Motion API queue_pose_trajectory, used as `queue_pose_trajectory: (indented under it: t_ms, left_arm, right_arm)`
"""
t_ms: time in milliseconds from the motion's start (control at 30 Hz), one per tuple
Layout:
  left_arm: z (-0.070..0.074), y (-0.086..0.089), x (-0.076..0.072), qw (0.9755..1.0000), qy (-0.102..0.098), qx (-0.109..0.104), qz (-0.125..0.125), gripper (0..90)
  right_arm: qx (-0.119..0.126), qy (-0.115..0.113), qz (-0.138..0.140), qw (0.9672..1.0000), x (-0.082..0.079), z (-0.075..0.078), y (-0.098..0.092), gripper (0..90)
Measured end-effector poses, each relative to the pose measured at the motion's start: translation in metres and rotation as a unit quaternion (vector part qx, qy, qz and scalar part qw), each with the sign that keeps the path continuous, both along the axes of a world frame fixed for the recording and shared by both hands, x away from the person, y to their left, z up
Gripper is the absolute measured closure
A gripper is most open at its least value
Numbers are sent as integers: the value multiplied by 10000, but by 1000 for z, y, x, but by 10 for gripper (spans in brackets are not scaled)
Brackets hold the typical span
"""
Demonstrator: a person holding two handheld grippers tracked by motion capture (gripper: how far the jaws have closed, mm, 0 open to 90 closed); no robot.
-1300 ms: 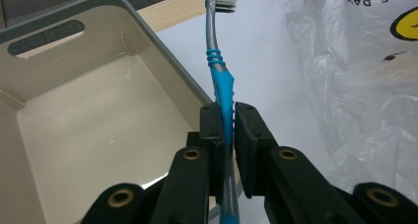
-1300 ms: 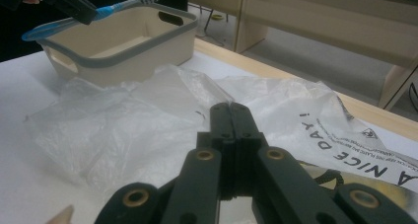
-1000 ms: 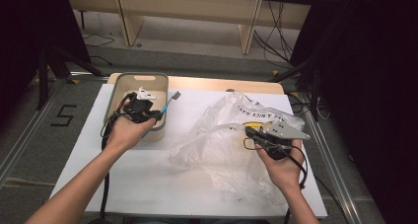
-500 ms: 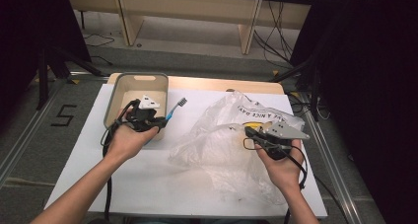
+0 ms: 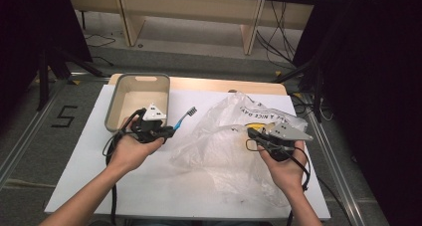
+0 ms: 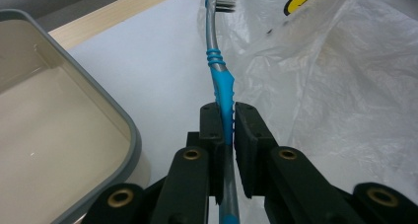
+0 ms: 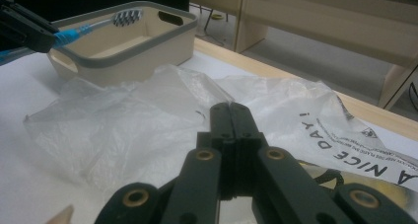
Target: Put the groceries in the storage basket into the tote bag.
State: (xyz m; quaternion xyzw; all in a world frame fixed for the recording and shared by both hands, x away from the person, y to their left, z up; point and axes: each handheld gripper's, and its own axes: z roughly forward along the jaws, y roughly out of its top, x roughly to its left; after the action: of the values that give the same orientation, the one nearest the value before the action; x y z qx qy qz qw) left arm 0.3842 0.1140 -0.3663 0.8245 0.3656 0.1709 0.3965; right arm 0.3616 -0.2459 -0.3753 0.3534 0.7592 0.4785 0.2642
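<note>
A blue and grey toothbrush (image 5: 183,119) is clamped by its handle in my left gripper (image 5: 169,131), bristle head pointing toward the clear plastic bag (image 5: 219,146). In the left gripper view the pads squeeze the toothbrush (image 6: 219,76) at the left gripper (image 6: 226,108) tips, just right of the beige tray (image 6: 113,115). My right gripper (image 5: 251,132) sits at the bag's right side, jaws pressed together. In the right gripper view the film of the bag (image 7: 123,120) rises to the right gripper (image 7: 230,108) tips and appears pinched there. The toothbrush (image 7: 93,24) shows far off.
The beige tray (image 5: 112,111) with a grey rim stands at the table's back left and looks empty inside. The bag carries black lettering and a yellow print near my right hand. Wooden furniture legs and cables lie on the floor behind the table.
My left hand has carried the toothbrush rightward, from over the tray's near corner to the white surface between tray and bag. The right hand and bag have stayed put.
</note>
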Motion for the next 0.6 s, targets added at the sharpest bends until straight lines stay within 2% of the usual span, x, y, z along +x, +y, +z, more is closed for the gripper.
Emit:
queue_pose_trajectory:
  t_ms: [167,600]
  left_arm:
    - [0,-3,-6,9999,-25,-47,-93,822]
    - [-1,-13,-21,9994,-28,-8,-352,822]
  right_arm:
    - [-5,-9,13,10000,0,0,0,900]
    - [-8,-5,18,10000,0,0,0,900]
